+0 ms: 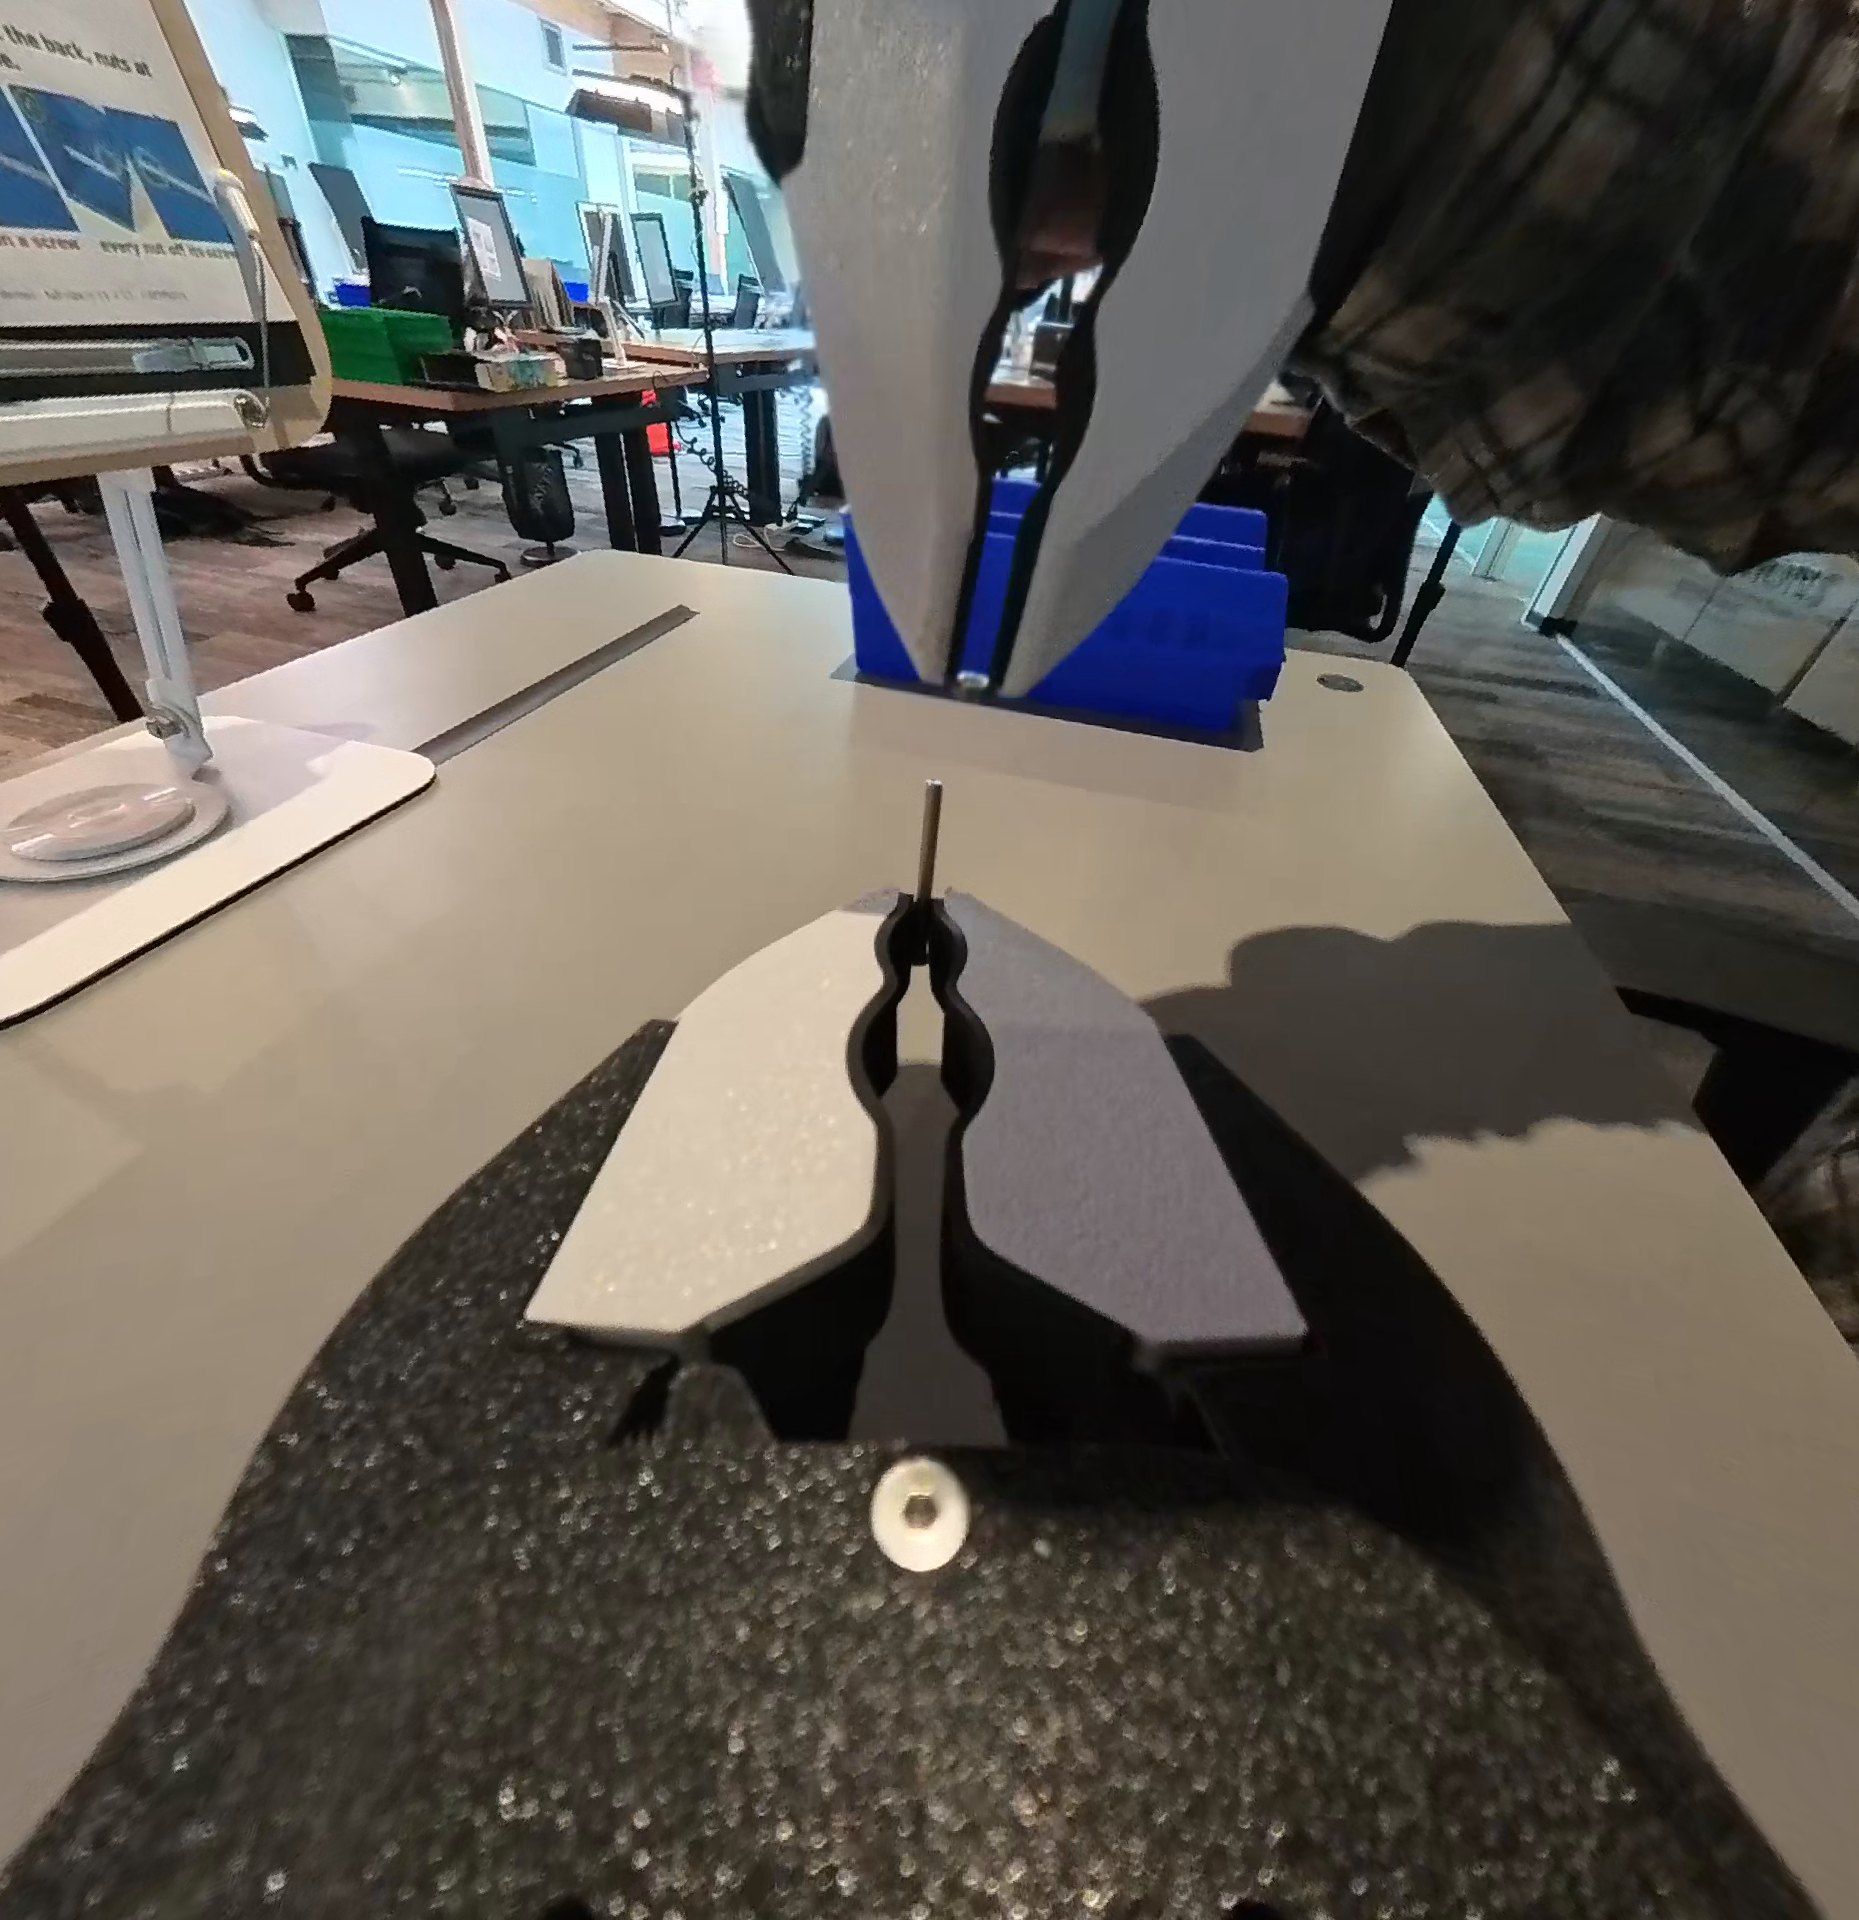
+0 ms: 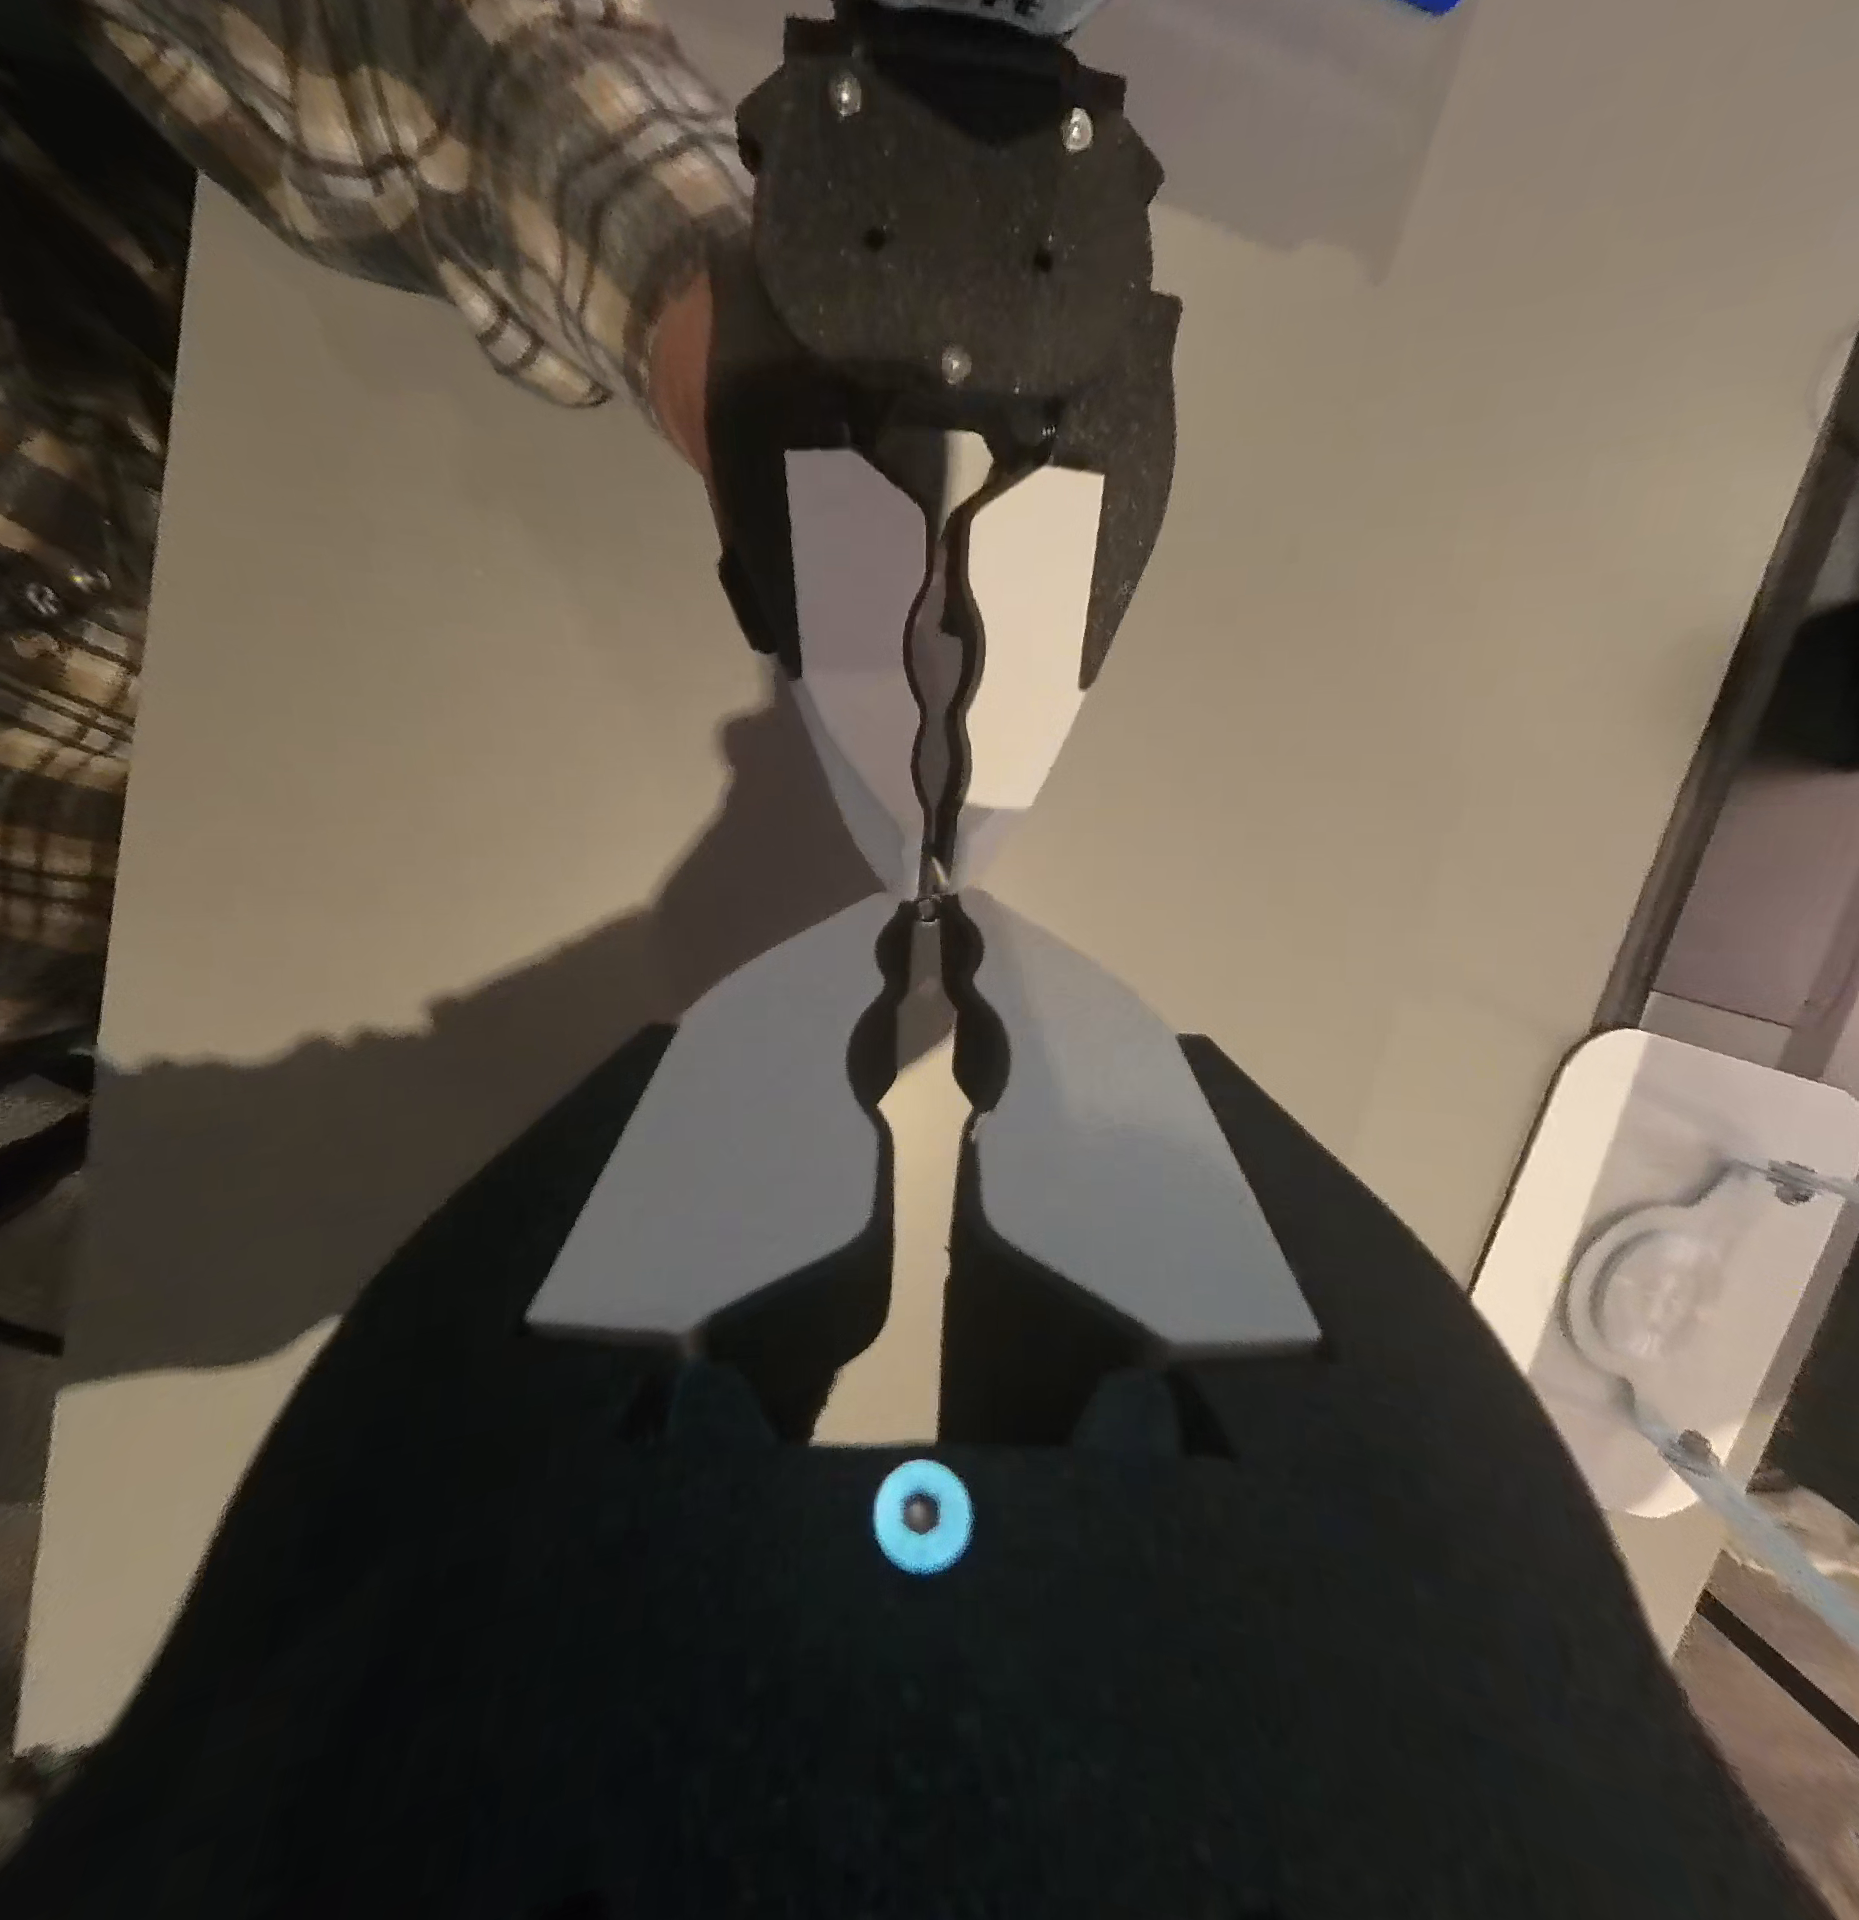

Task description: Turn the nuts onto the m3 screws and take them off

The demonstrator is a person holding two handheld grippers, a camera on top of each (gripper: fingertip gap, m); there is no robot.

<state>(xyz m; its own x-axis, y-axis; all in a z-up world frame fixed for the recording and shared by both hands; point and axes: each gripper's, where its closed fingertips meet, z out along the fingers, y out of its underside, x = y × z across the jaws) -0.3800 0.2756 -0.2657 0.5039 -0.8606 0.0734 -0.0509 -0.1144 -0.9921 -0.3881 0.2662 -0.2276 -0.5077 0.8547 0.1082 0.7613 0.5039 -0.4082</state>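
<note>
In the left wrist view my left gripper [image 1: 922, 902] is shut on the lower end of a thin m3 screw [image 1: 931, 836], which stands upright out of its tips. My right gripper [image 1: 972, 673] points down from above, shut on a small metal nut [image 1: 972, 683]. The nut hangs a little above and beyond the screw's tip, apart from it. In the right wrist view my right gripper [image 2: 925, 914] holds the nut [image 2: 925, 911] at its tips, facing the left gripper [image 2: 933, 875] tip to tip. There the screw [image 2: 936, 865] shows almost end-on.
Both grippers are over a beige table [image 1: 592, 935]. Blue bins [image 1: 1164, 644] stand at its far edge. A stand with an instruction sheet [image 1: 104, 208] and white base plate [image 1: 177, 821] is at the left; the base also shows in the right wrist view [image 2: 1683, 1195]. Plaid sleeves [image 1: 1631, 260] reach in. Left tips to right tips: about 4 centimetres.
</note>
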